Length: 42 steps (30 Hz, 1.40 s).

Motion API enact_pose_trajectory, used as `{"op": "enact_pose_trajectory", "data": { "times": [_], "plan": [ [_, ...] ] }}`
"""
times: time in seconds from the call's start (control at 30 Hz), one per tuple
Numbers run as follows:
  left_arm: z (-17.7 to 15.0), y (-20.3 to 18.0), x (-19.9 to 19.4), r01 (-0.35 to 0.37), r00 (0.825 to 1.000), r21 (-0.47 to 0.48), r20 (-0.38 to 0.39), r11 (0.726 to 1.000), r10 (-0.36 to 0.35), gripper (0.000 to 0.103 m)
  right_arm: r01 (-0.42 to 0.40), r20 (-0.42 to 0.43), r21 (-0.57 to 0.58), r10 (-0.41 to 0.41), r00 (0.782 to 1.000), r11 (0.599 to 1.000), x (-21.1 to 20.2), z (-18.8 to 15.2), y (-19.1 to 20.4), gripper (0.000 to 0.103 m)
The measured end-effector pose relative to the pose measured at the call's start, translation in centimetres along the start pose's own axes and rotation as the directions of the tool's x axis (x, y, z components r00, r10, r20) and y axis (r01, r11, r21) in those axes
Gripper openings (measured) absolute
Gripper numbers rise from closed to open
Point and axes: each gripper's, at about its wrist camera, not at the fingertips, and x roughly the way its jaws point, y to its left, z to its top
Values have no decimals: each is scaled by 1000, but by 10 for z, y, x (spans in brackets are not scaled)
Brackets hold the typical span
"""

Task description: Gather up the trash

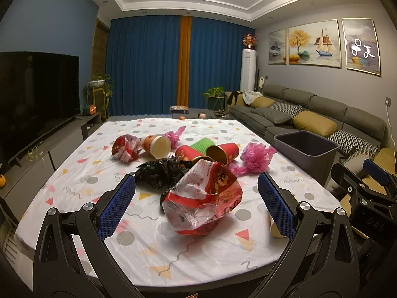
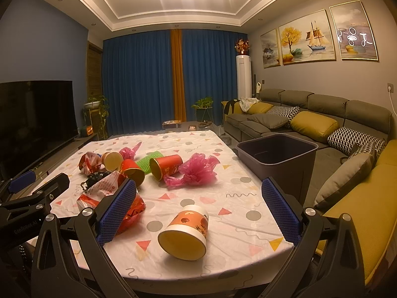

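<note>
Trash lies on a table with a patterned white cloth (image 1: 153,255). My left gripper (image 1: 197,206) is open, its blue pads either side of a crumpled red and clear plastic bag (image 1: 203,198). Behind it lie a black bag (image 1: 158,173), two red cups (image 1: 223,151), an orange paper cup (image 1: 157,144), a green mesh piece (image 1: 202,144) and pink bags (image 1: 253,157). My right gripper (image 2: 198,207) is open around an orange paper cup (image 2: 186,231) lying on its side. The dark grey bin (image 2: 278,156) stands at the table's right edge.
A grey sofa with yellow cushions (image 2: 315,124) runs along the right wall behind the bin. A TV (image 1: 37,99) on a low cabinet is on the left. Blue curtains (image 1: 148,67) and potted plants are at the back.
</note>
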Motion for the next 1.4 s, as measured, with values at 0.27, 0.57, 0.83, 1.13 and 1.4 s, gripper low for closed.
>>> {"op": "enact_pose_trajectory", "data": {
  "times": [0.27,0.57,0.83,1.13,1.4],
  "plan": [
    [0,1,0,2,1000,-1,-1,1000,-2,97,0,-3,0,0,1000,1000,0,-1,1,98],
    [-1,2,1,1,1000,-6,-5,1000,-1,97,10,1,2,-10,1000,1000,2,-1,-1,98],
    [-1,3,2,2,1000,-7,-6,1000,-2,97,19,1,4,-19,1000,1000,6,-4,-3,98],
    [-2,4,4,4,1000,-16,-12,1000,-4,97,30,8,8,-30,1000,1000,7,-6,-4,98],
    [-4,2,8,4,1000,-19,-17,1000,-5,97,42,11,9,-42,999,999,8,-7,-4,98]
  ]
}}
